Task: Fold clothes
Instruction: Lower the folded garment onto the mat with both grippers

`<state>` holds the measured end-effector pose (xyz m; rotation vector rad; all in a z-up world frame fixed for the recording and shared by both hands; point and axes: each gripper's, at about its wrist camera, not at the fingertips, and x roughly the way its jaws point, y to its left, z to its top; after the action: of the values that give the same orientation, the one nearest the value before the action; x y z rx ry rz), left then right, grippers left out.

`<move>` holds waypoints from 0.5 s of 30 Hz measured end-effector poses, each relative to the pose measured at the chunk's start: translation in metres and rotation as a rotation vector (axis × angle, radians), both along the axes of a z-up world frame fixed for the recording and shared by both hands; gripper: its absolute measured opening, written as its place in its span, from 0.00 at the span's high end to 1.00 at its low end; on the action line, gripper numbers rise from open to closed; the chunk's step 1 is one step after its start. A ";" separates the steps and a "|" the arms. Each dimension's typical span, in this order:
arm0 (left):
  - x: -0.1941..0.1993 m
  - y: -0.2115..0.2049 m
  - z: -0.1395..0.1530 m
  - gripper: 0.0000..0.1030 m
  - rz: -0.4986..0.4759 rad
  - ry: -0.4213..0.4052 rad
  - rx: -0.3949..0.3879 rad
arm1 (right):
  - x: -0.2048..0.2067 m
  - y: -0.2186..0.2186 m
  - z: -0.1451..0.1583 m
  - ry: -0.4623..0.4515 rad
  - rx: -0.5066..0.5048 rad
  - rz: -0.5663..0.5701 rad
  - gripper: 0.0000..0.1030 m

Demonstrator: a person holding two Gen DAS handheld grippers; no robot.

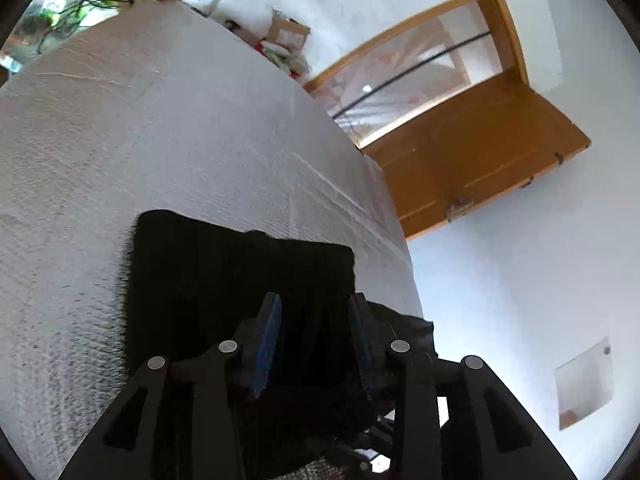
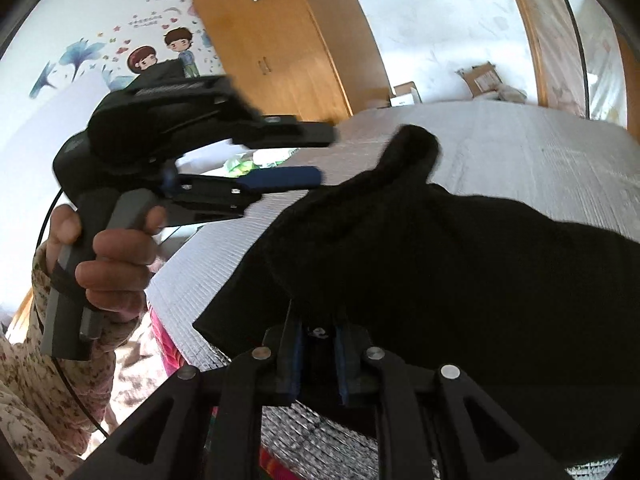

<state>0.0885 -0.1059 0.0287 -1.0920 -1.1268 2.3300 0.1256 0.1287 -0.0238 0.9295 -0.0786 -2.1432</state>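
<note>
A black knitted garment point(image 1: 240, 276) lies on a grey-white quilted bed point(image 1: 160, 140) near its edge. My left gripper point(image 1: 316, 312) hovers over the garment's near side with its blue-padded jaws apart and nothing between them. In the right wrist view the same garment point(image 2: 460, 260) fills the lower right, bunched and lifted over the right gripper point(image 2: 318, 326). The right jaws are narrow, and the cloth hides their tips. The left gripper point(image 2: 320, 156) shows there too, held in a hand point(image 2: 116, 256) at the left, open, beside the garment.
The bed edge point(image 1: 396, 216) runs close on the right, with an open wooden door point(image 1: 472, 160) beyond it. Cardboard boxes point(image 1: 286, 34) and clutter sit past the far side. A wooden wardrobe point(image 2: 280, 40) and a wall with cartoon stickers point(image 2: 160, 52) stand behind.
</note>
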 end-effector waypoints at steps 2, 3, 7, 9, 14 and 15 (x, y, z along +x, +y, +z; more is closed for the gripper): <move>0.006 -0.006 -0.006 0.65 0.022 -0.013 0.002 | -0.001 0.004 -0.002 -0.016 -0.002 -0.001 0.84; 0.007 -0.006 -0.009 0.65 0.033 -0.020 -0.003 | -0.002 0.006 -0.003 -0.026 -0.003 -0.004 0.84; 0.014 -0.014 -0.024 0.65 0.093 -0.071 -0.031 | -0.006 0.021 -0.005 -0.065 -0.007 -0.021 0.76; 0.017 -0.019 -0.030 0.65 0.097 -0.077 -0.010 | -0.011 0.031 -0.004 -0.084 -0.020 -0.033 0.72; 0.018 -0.020 -0.034 0.65 0.125 -0.083 -0.031 | -0.035 0.046 -0.004 -0.174 -0.084 -0.047 0.56; 0.018 -0.020 -0.034 0.65 0.122 -0.084 -0.033 | -0.042 0.047 -0.005 -0.199 -0.101 -0.047 0.55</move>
<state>0.1064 -0.1254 -0.0054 -1.1735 -1.2207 2.4234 0.0840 0.1755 -0.0285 1.0876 -0.3075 -2.0630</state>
